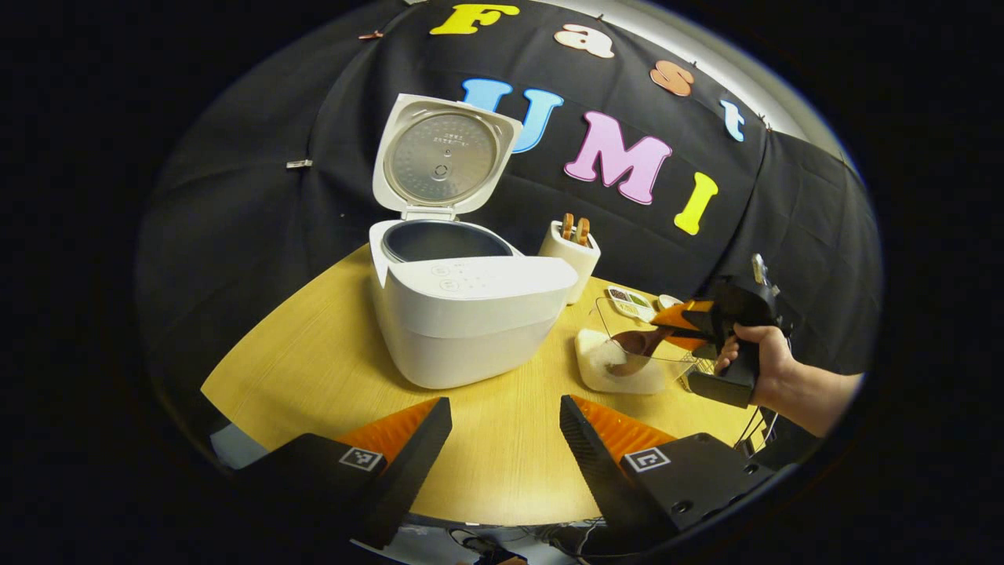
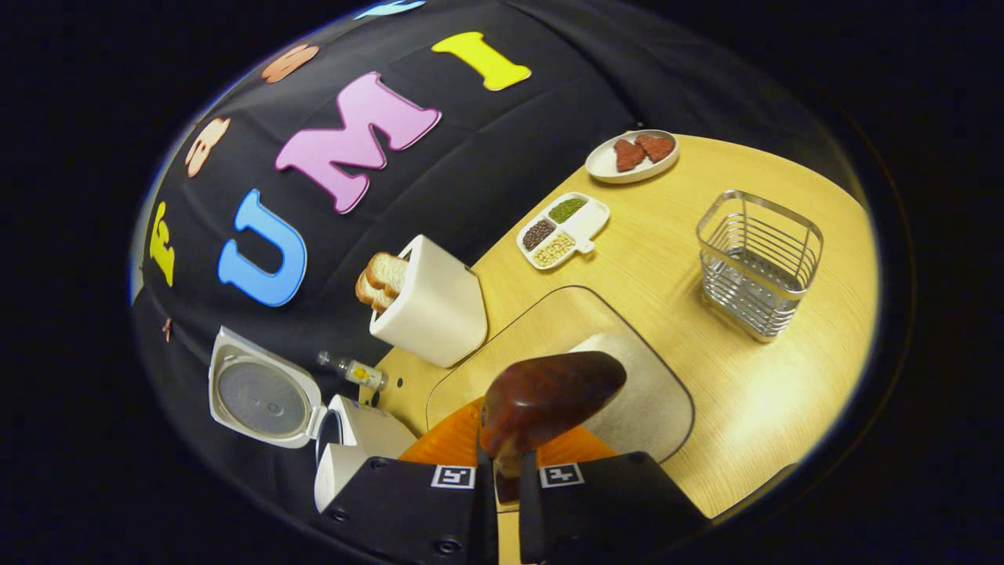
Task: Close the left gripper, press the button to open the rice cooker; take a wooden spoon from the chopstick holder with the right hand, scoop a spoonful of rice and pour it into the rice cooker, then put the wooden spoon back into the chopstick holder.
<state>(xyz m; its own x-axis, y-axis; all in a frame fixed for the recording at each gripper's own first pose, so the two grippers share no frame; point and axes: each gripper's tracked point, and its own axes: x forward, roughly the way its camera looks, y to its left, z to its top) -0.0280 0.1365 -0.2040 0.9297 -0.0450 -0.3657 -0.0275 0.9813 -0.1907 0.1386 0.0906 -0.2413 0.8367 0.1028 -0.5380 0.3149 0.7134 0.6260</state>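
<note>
Fingers of my right gripper [image 2: 506, 479] press together on the handle of the wooden spoon [image 2: 549, 396], with only a thin slit left between them. Its dark bowl juts out just ahead of my fingertips, above the clear container of rice [image 2: 651, 392] that sits right under and in front of them. Ahead and to the left of these fingers stands a white holder [image 2: 435, 314] with slices of bread in it. Lower left of it is the rice cooker [image 2: 345, 447] with its lid [image 2: 263, 396] swung open. Farther ahead lies a small divided dish [image 2: 584, 224] of beans and grains, and beyond that a plate [image 2: 604, 165] with two reddish pieces on it. Off to the right of my fingers, well apart, stands a wire basket [image 2: 757, 263] on the wooden table [image 2: 784, 392].

My left gripper [image 1: 506, 439] hangs over the table's near edge with its fingers spread wide, and they hold nothing. Straight ahead of them sits the rice cooker [image 1: 467, 314], its lid [image 1: 443, 153] upright and the dark inner pot [image 1: 443, 239] showing. To the right of these fingers I see my right gripper [image 1: 678, 322] in my hand [image 1: 753, 357], with the wooden spoon [image 1: 635, 341] tipped down into the container of rice [image 1: 620, 365].
</note>
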